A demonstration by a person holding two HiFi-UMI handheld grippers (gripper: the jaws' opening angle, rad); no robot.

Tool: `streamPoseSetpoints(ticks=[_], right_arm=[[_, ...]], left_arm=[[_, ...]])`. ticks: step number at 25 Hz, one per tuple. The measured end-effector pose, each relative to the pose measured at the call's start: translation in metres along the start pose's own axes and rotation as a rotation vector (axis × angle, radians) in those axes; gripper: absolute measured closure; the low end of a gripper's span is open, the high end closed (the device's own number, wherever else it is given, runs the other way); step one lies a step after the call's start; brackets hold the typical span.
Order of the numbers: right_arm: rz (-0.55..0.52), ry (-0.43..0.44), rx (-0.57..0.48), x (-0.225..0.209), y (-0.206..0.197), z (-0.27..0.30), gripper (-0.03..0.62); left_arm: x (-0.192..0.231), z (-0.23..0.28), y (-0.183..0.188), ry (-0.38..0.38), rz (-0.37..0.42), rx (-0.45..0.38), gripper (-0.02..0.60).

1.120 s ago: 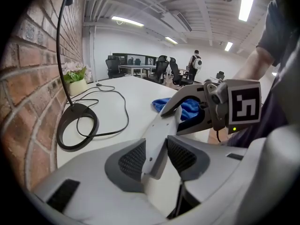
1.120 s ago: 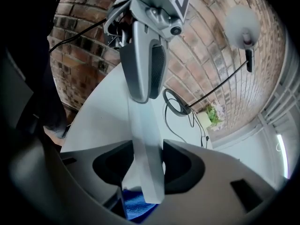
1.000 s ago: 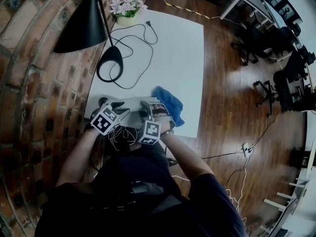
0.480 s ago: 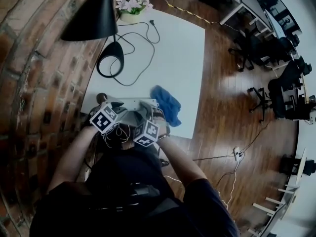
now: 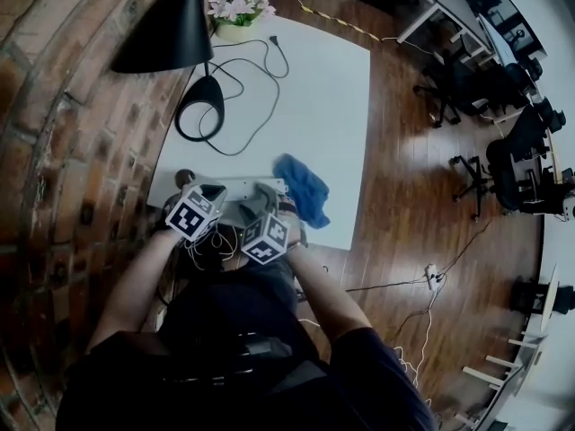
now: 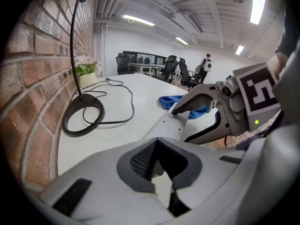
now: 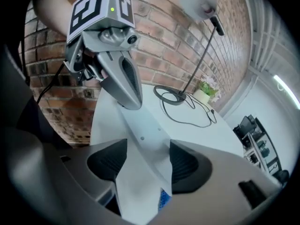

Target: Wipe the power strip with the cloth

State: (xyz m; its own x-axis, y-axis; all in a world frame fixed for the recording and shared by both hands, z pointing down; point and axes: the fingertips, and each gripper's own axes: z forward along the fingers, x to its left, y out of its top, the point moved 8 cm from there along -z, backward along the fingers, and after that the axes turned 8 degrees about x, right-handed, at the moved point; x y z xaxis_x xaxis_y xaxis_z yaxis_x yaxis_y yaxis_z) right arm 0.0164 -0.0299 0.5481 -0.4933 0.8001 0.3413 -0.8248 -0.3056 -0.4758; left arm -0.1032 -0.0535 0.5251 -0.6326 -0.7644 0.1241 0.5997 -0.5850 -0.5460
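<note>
I think no wiping is done yet. The cloth (image 5: 301,187) lies loose on the table (image 5: 314,88), just past the right gripper (image 7: 147,161) at one end of the strip (image 7: 140,130), and no gripper holds it. The right gripper's jaws have just been opening and stand wide, with the strip between them but not squeezed. The left gripper's (image 6: 161,175) jaws have just been closing and are tight together on nothing, tip at the strip's other end.
</note>
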Motion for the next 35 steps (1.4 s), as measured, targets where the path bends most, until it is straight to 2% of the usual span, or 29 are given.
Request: streamPoseSetpoints(ticks=[4,6,9,13,15,17,20,22,24,27,31,33,35], right_arm=[[0.073,-0.034,-0.040,-0.001,-0.001,-0.001,0.303],[0.072,-0.037,-0.051,-0.002,-0.001,-0.001,0.339],[0.100,0.010,-0.023,-0.006,-0.001,-0.005,0.347],[0.275,0.092,0.029,-0.015,-0.015,-0.024,0.372],[0.391,0.055,0.022,-0.029,-0.031,-0.041,0.372],[0.493,-0.019,0.036,-0.047,-0.054,-0.059,0.372],[0.586,-0.090,0.117,-0.071,-0.093,-0.071,0.371],[0.556,-0.112,0.174,-0.083,-0.111,-0.066,0.340],[0.480,-0.123,0.216,-0.090,-0.121,-0.054,0.327],[0.429,-0.087,0.210,-0.091,-0.125,-0.036,0.327],[0.379,-0.009,0.138,-0.094,-0.124,-0.029,0.387],[0.345,0.025,0.110,-0.089,-0.125,-0.028,0.463],[0.307,0.031,0.109,-0.086,-0.127,-0.027,0.504]], left_arm=[[0.000,0.001,0.001,0.005,0.007,0.001,0.569],[0.000,0.001,0.002,0.014,0.016,0.005,0.569],[-0.001,0.002,0.003,0.036,0.037,0.033,0.569],[-0.007,0.003,-0.001,0.057,0.055,0.033,0.568],[-0.007,0.000,-0.001,0.072,0.065,0.020,0.568],[-0.005,-0.001,-0.001,0.080,0.068,0.007,0.568],[-0.005,0.001,-0.004,0.078,0.060,0.020,0.568],[-0.007,0.002,-0.002,0.090,0.060,0.037,0.566],[-0.010,0.002,0.001,0.103,0.066,0.053,0.566],[-0.011,0.003,0.005,0.134,0.067,0.091,0.565],[-0.014,0.005,0.010,0.165,0.064,0.161,0.565],[-0.015,0.006,0.013,0.177,0.049,0.182,0.565],[-0.018,0.008,0.014,0.212,0.045,0.196,0.565]])
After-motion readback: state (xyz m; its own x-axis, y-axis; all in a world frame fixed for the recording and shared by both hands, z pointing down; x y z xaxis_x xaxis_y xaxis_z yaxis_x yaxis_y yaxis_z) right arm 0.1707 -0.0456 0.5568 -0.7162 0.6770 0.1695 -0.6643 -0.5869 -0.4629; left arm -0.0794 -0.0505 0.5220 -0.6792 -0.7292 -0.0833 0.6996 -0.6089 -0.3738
